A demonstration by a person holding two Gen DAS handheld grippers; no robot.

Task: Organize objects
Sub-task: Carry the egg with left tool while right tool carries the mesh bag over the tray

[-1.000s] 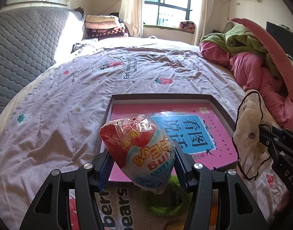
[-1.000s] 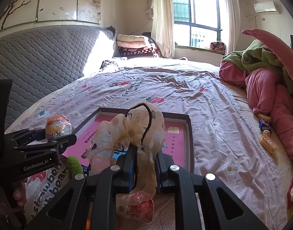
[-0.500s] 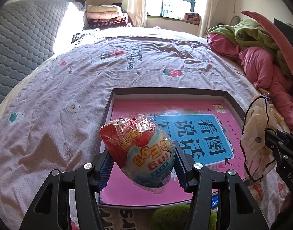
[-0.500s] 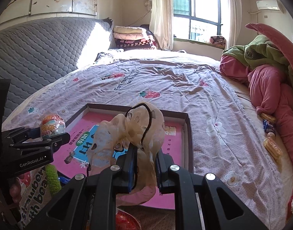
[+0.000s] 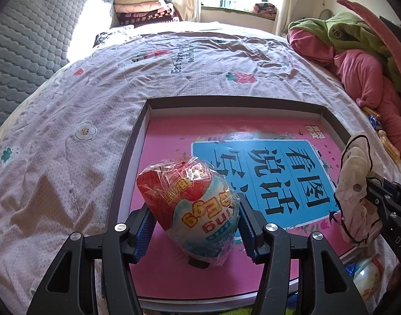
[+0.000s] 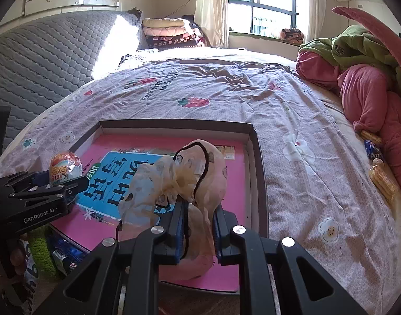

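Over tray (image 5: 137, 120): egg toy (image 5: 192, 207) tilted, tip up-left

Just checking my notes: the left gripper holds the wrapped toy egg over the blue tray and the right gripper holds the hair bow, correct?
Not quite. The tray is pink inside, shown in the left wrist view. The left gripper holds the toy egg; the right gripper holds the hair bow.

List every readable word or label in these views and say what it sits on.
"看图说话": blue panel on the box's pink floor.
"GenRobot.AI": left gripper body.
"DAS", cut off: right gripper body.
"King", partly: wrapped toy egg.
Bedsheet print: too warped to read.
Yellow egg characters: too crumpled.
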